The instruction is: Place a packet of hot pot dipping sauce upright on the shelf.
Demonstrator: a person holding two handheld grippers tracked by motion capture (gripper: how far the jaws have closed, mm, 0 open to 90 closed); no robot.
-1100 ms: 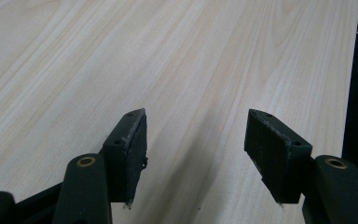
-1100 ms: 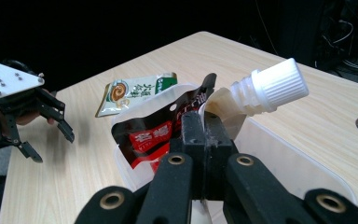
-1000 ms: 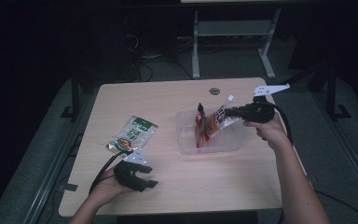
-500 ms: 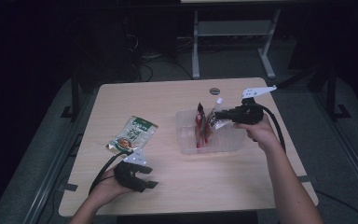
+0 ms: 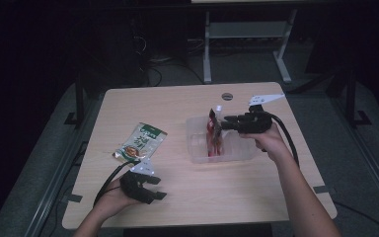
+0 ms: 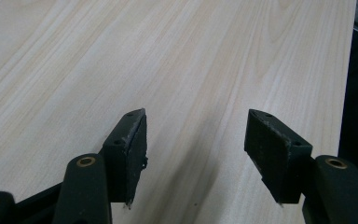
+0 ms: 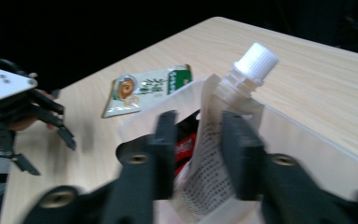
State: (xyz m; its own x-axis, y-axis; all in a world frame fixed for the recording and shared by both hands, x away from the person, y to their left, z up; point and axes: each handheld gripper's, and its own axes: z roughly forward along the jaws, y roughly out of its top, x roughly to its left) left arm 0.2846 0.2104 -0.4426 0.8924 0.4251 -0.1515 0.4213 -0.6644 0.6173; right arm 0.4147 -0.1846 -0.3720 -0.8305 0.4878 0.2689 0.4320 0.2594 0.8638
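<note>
A spouted pouch with a white cap (image 7: 256, 60) stands upright in a clear plastic bin (image 5: 197, 148) at the table's middle right, beside a red packet (image 7: 184, 147). My right gripper (image 5: 227, 121) points left at the pouch (image 5: 214, 129). Its jaws have just been opening: in the right gripper view the pouch (image 7: 214, 149) stands between the parted jaws (image 7: 198, 154), with a gap at the left one. My left gripper (image 5: 153, 190) rests near the table's front left, open over bare wood (image 6: 196, 140), nothing between its jaws.
A green snack packet (image 5: 140, 142) lies flat on the table left of the bin, just beyond the left hand. The wooden table (image 5: 177, 103) has a round cable hole (image 5: 227, 96) at its far side. Dark floor and a metal stand lie behind.
The right gripper carried the pouch leftward and down into the bin, and its jaws have parted from it. The left hand has stayed where it was.
</note>
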